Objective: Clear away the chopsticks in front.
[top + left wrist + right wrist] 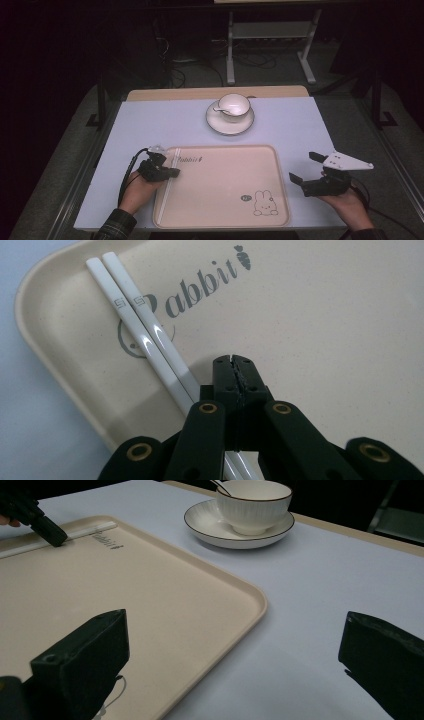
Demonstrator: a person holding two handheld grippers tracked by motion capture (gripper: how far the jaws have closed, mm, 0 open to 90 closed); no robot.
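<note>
The left gripper (pixel 172 172) has its jaws fully closed, tip against tip, with nothing between them. The pair of glossy white chopsticks (pixel 145 332) lies flat and parallel on the beige rectangular plastic tray (pixel 225 210), passing just beside and partly under the closed jaws on their left in the left gripper view. The sticks touch each other along their length and run beside the tray's raised rim, which keeps them from rolling off. Contact between jaw tips and sticks cannot be confirmed.

The right gripper (pixel 303 169) rests beside the tray's opposite edge with its jaws spread wide and empty. This looks like a standby posture.

Ahead of the right jaws, well apart, stands a white ceramic cup with a spoon (pixel 254 502) on a white ribbed saucer (pixel 207 527), placed on the pale blue tabletop (pixel 150 125) beyond the tray's far edge.

Open room: the tray floor beyond the left jaws is bare apart from the printed lettering and rabbit figure. The tabletop between tray and saucer is free. The nearby rim limits sideways movement of the sticks, so any grasp probably calls for a lift from above.
</note>
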